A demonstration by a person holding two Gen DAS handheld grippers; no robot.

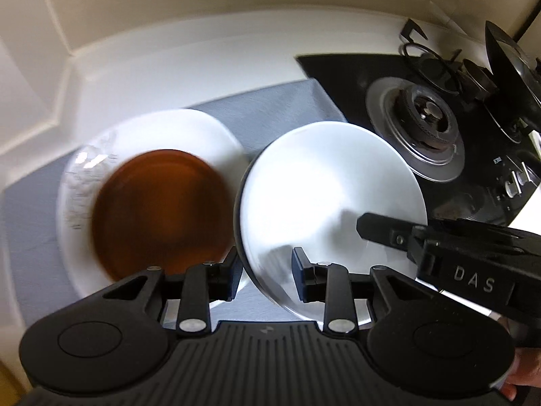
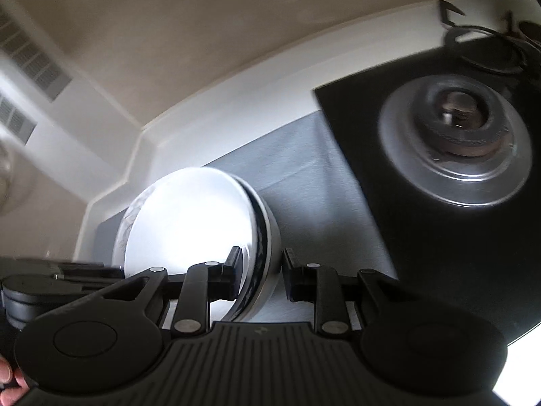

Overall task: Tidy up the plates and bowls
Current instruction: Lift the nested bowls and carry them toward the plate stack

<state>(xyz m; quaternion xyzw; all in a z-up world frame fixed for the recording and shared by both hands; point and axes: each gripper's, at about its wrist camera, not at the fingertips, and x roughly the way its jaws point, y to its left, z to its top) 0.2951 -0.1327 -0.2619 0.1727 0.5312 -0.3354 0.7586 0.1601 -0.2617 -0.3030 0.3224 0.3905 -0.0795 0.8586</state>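
White round glossy bowl (image 1: 324, 182) gripped at rim by both hand-held grippers (image 1: 265, 270) (image 2: 260, 270).

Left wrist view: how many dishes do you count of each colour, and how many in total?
White plate, under the brown one: 1
Brown dish: 1
White dish with black outside: 1
Total: 3
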